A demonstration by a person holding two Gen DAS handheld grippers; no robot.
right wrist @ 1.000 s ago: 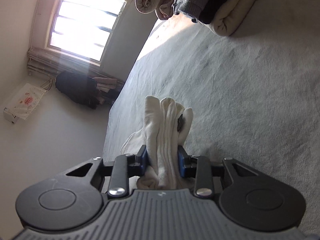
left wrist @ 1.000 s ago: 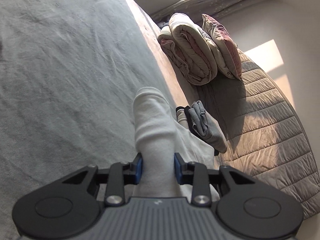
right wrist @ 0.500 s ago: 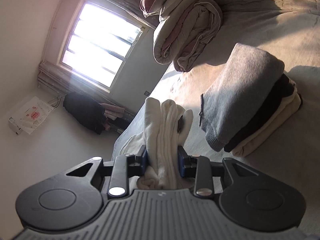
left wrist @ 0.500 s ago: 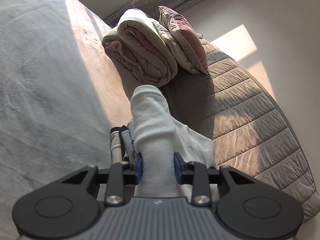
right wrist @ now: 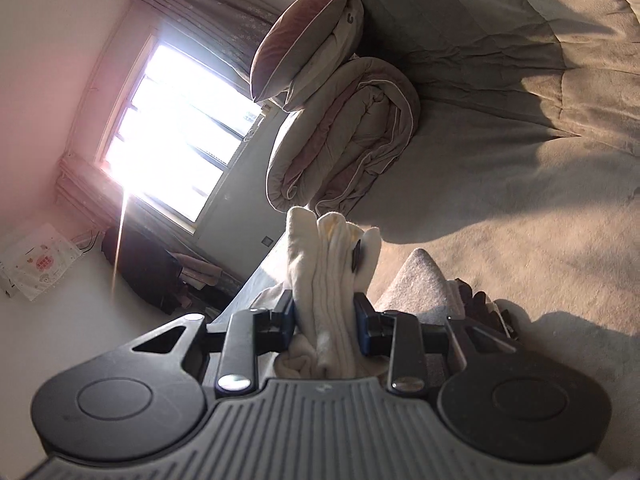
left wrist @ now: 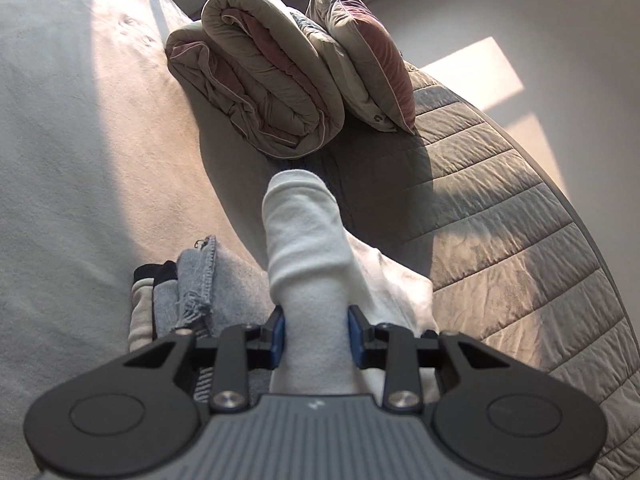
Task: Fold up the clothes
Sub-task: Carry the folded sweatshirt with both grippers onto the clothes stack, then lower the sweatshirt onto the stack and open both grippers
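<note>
Folded white garment (left wrist: 308, 280) between fingers (left wrist: 277, 334)

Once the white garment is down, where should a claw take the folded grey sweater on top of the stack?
Probably the grey sweater by its folded end with the frayed hem, coming level from the open bed side; layers there show as edges a claw can pinch.

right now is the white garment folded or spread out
Folded. The white garment is bunched in thick layers between the right gripper pads, and the left gripper clamps a doubled-over edge.
</note>
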